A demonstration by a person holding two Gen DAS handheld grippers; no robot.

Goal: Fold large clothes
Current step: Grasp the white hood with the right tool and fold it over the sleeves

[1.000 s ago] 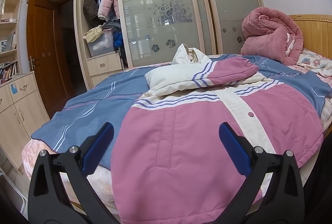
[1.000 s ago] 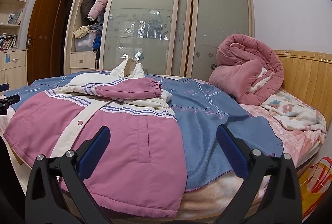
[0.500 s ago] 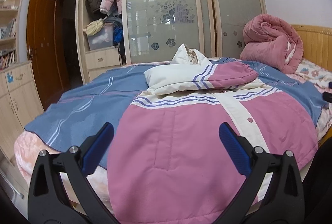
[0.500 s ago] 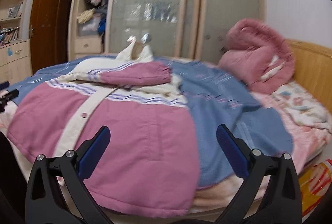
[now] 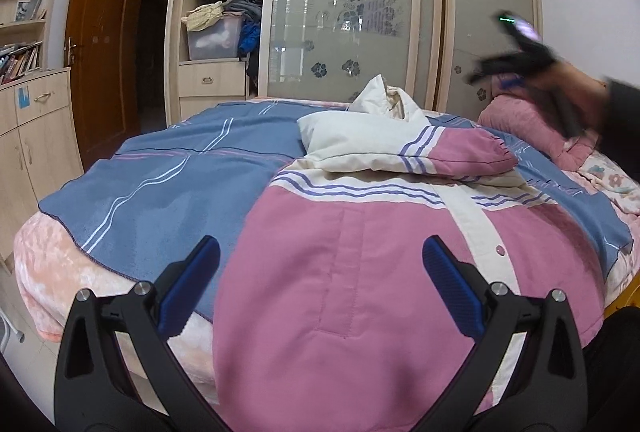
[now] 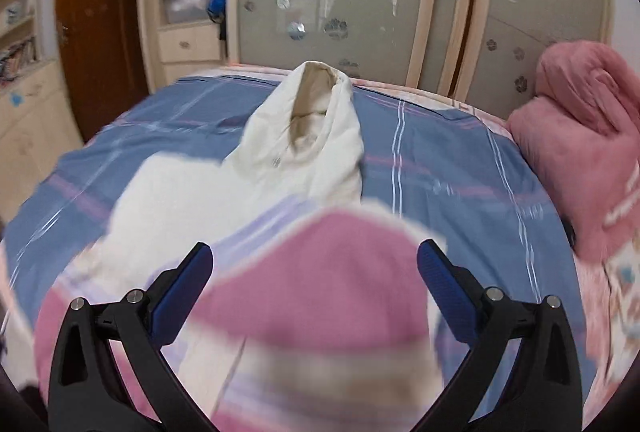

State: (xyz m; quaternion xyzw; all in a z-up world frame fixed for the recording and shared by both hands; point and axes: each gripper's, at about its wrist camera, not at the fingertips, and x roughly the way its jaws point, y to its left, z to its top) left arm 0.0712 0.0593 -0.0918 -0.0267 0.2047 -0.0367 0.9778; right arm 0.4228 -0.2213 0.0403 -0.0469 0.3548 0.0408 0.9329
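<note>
A large pink and cream padded jacket (image 5: pixel 360 272) lies front up on the bed, its sleeves folded across the chest and its cream hood (image 5: pixel 384 98) standing up at the far end. My left gripper (image 5: pixel 320 264) is open and empty, low over the jacket's hem. My right gripper (image 6: pixel 314 270) is open and empty above the folded pink sleeve (image 6: pixel 320 272), facing the hood (image 6: pixel 316 136). The right gripper also shows blurred in the left wrist view (image 5: pixel 532 68), raised at the right.
A blue striped blanket (image 5: pixel 160 188) covers the bed. A rolled pink quilt (image 6: pixel 580 152) sits at the headboard side on the right. A wardrobe with glass sliding doors (image 5: pixel 344 24) stands behind the bed, and cabinets (image 5: pixel 28 136) stand at the left.
My right gripper has risen and moved forward over the jacket toward the sleeve and hood. My left gripper has shifted slightly closer over the hem. Both stayed open.
</note>
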